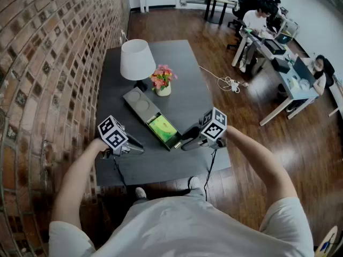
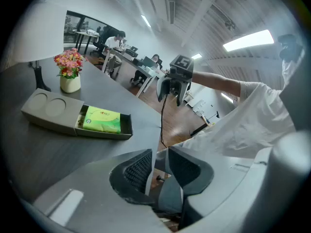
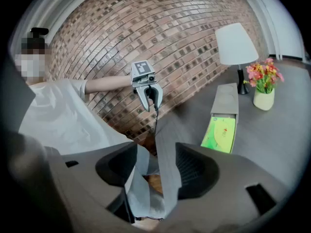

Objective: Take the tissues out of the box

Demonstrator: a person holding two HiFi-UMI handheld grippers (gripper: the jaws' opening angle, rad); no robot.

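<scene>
A long grey box lies open on the dark table, with a green pack of tissues in its near end. My left gripper hovers over the table's front left, shut and empty, a short way left of the box. The right gripper is also shut and empty, its tips just right of the box's near end. In the left gripper view the jaws stand together, with the pack beyond. The right gripper view shows its jaws holding nothing and the pack to the right.
A white lamp and a small pot of flowers stand behind the box. A brick wall runs along the table's left side. Cables lie on the wooden floor to the right, and people sit at desks further off.
</scene>
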